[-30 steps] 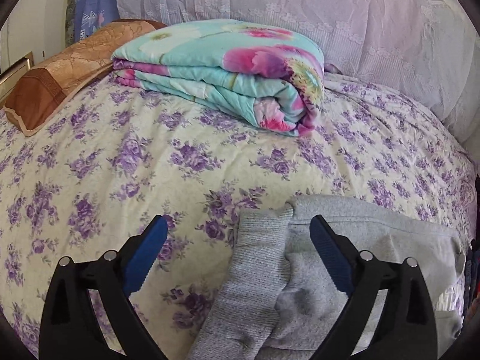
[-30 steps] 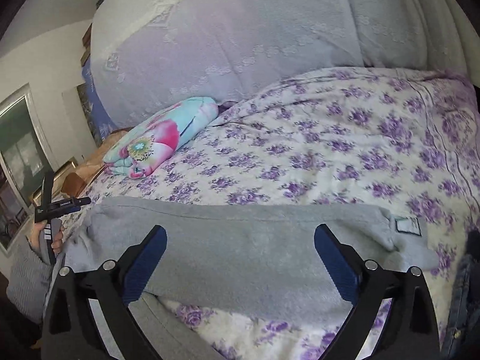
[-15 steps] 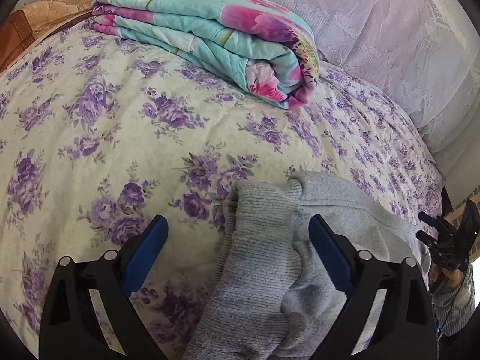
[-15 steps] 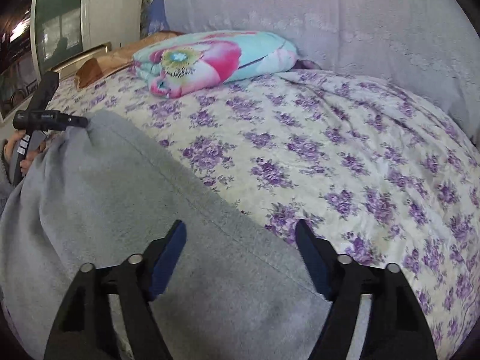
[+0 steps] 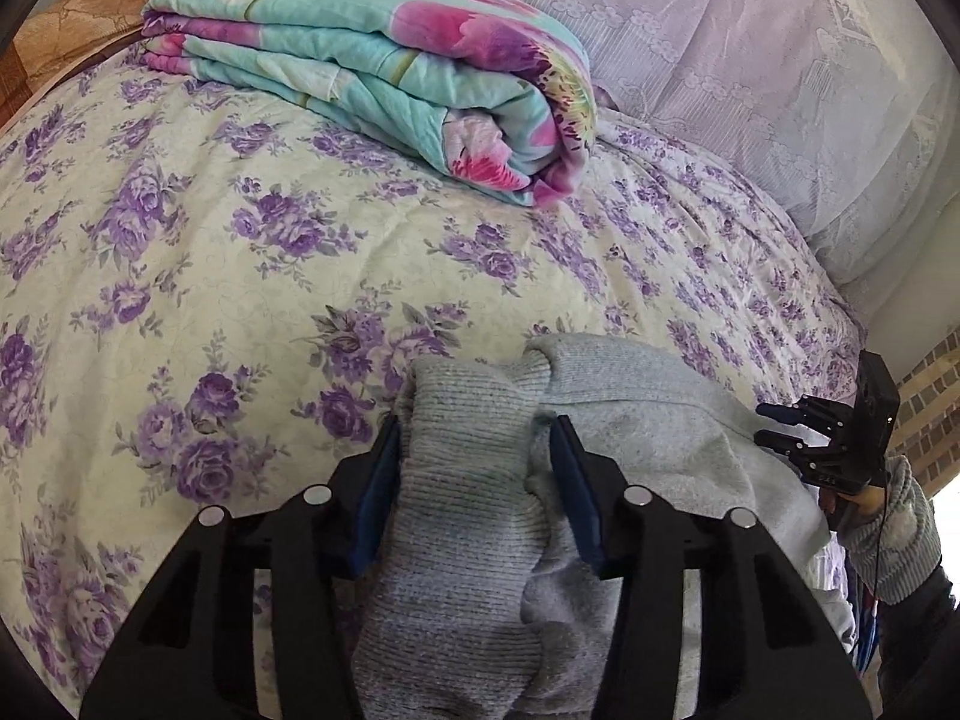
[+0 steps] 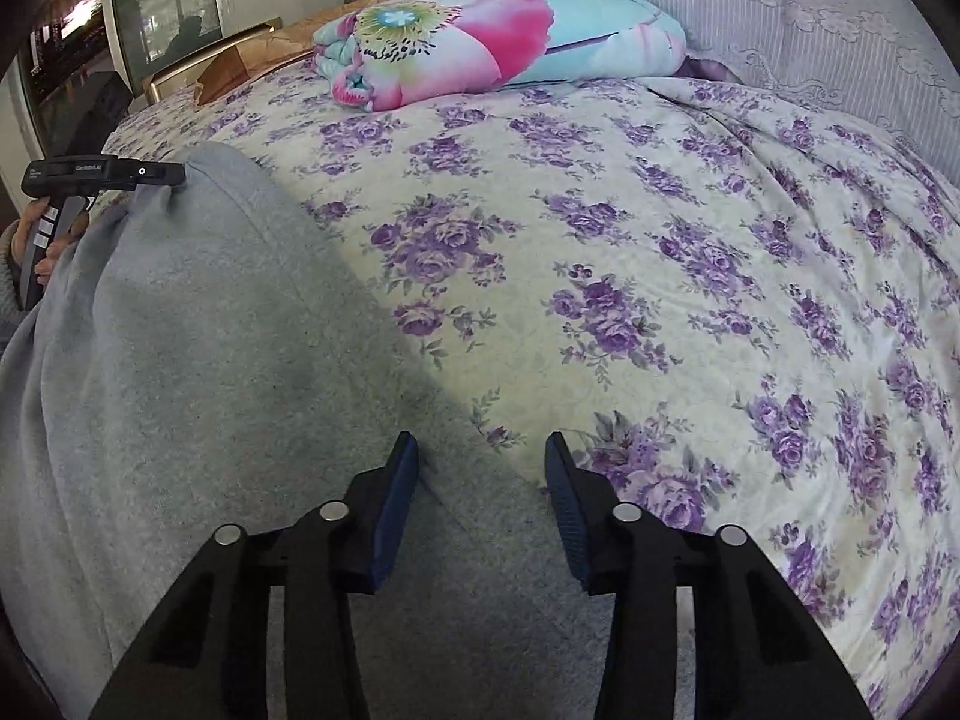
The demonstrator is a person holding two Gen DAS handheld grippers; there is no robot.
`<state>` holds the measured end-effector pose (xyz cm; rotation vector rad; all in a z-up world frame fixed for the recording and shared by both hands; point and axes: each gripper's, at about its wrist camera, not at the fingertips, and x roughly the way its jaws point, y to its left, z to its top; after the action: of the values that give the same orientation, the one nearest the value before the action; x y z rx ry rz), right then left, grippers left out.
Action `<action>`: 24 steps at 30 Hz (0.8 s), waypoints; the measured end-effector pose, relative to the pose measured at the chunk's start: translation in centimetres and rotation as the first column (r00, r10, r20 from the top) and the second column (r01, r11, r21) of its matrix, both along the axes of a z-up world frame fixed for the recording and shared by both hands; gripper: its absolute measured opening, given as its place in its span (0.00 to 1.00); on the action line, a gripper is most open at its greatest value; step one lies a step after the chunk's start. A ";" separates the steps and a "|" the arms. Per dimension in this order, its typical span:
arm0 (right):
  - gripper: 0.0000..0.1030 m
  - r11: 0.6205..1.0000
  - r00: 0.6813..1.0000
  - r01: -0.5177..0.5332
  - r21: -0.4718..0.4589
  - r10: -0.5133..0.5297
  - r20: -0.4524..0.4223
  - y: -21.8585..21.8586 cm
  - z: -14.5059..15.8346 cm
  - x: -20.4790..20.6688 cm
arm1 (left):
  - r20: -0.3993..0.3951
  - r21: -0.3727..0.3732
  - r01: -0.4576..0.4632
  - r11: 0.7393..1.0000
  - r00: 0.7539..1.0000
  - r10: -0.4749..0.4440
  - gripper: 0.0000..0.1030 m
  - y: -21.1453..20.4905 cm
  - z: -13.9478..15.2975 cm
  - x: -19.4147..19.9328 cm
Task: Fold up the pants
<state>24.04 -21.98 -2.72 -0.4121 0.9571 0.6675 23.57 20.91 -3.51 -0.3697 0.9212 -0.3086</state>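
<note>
The grey sweatpants (image 5: 636, 438) lie on the flowered bedspread (image 5: 210, 276). My left gripper (image 5: 474, 429) is shut on their ribbed cuff (image 5: 462, 480), which bunches between the blue pads. In the right wrist view the pants (image 6: 198, 372) spread across the lower left. My right gripper (image 6: 480, 444) stands half closed over the pants' edge, with cloth between its jaws but a gap on the right side. The left gripper (image 6: 162, 173) shows there at the far left pinching the cloth. The right gripper (image 5: 786, 426) shows at the right in the left wrist view.
A folded turquoise and pink quilt (image 5: 390, 66) lies at the head of the bed, also in the right wrist view (image 6: 510, 42). A brown pillow (image 5: 66, 42) is left of it. A lilac lace-covered headboard (image 5: 750, 60) stands behind. A window (image 6: 162, 6) is at the far left.
My left gripper has closed on the ribbed cuff. My right gripper has narrowed from wide open and moved down over the pants' edge.
</note>
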 end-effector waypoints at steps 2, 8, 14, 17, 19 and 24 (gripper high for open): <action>0.20 0.999 1.000 0.010 -0.036 -0.009 0.013 0.6 0.1 -0.8 | 0.014 0.017 -0.001 1.000 1.000 0.001 0.38 -0.2 0.4 -0.2; 0.05 0.994 0.994 0.089 -0.063 -0.084 0.070 1.0 2.7 -3.1 | 0.035 0.029 -0.016 0.999 0.999 0.014 0.29 -0.1 1.2 -0.6; 0.05 0.995 0.983 0.078 -0.057 -0.067 0.170 1.2 7.9 -8.7 | 0.062 0.031 -0.034 0.999 0.998 0.032 0.27 0.0 3.2 -1.7; 0.05 0.996 0.974 0.082 -0.025 -0.075 0.215 0.9 10.3 -12.7 | 0.095 0.016 -0.026 1.000 0.995 0.024 0.27 0.0 4.8 -3.2; 0.05 0.997 0.966 0.072 -0.022 -0.065 0.250 1.2 11.2 -15.8 | 0.126 0.029 -0.015 0.999 0.992 0.011 0.27 -0.2 5.9 -4.6; 0.05 0.999 0.960 0.041 0.031 -0.048 0.275 1.6 11.8 -23.5 | 0.163 0.021 0.003 1.000 0.987 -0.006 0.26 0.6 7.1 -8.9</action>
<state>0.53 -20.38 9.08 -0.4472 0.6901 0.5630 14.71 21.55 3.61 -0.3185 0.7644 -0.3283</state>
